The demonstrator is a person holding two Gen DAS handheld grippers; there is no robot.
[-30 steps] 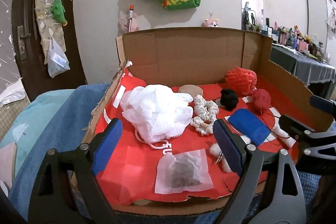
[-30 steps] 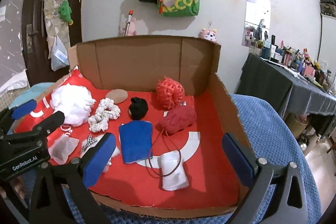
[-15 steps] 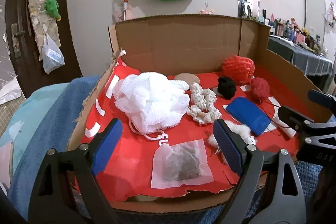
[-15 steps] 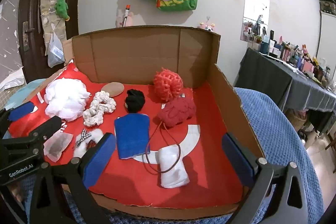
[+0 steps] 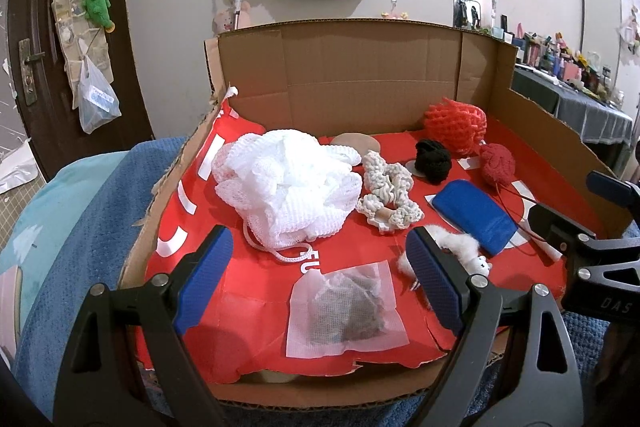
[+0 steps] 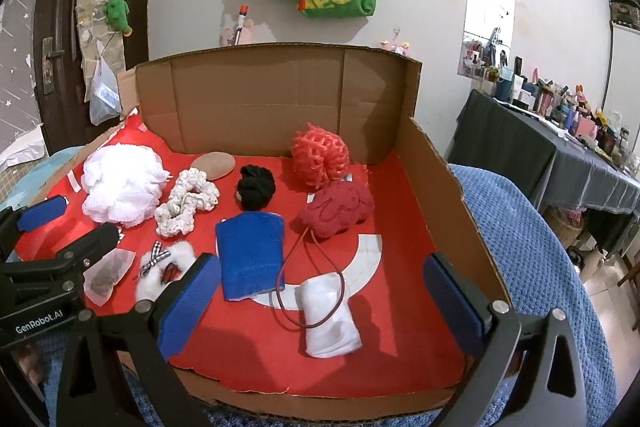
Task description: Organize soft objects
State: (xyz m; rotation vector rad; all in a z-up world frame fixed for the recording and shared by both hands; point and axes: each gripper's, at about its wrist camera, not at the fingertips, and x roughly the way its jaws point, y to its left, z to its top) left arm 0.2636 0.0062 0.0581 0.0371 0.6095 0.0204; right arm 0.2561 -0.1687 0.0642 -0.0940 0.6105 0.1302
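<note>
Soft objects lie scattered on the red liner (image 6: 404, 307) of an open cardboard box (image 6: 256, 99), which sits on a blue blanket (image 6: 528, 247). At the left rests a white mesh bath pouf (image 5: 288, 183), its cord trailing toward the front. Just beside it on the right lies a cream crocheted scrunchie (image 5: 390, 197), and behind that, near the back wall, a flat tan pad (image 6: 214, 165). A black knitted ball (image 6: 256, 187) sits near the middle, with a coral mesh pouf (image 6: 318, 159) behind and to its right, close to the back wall. A dark red knitted pouch (image 6: 336, 211) lies in front of the coral pouf, its drawstring looping forward over a rolled white cloth (image 6: 330, 315). A folded blue cloth (image 6: 250, 259) lies between the black ball and the front edge. Near the front left sit a white fluffy toy with a checked bow (image 6: 160, 267) and a translucent sachet of dark filling (image 5: 346, 309).

The left gripper (image 5: 320, 279) hovers above the front edge of the box, fingers (image 5: 204, 279) spread wide and released, with the sachet lying below the gap, untouched. The right gripper (image 6: 320, 307) hangs over the front right part, fingers (image 6: 188, 301) likewise wide apart and grasping nothing, with the rolled white cloth lying below the gap.
</note>
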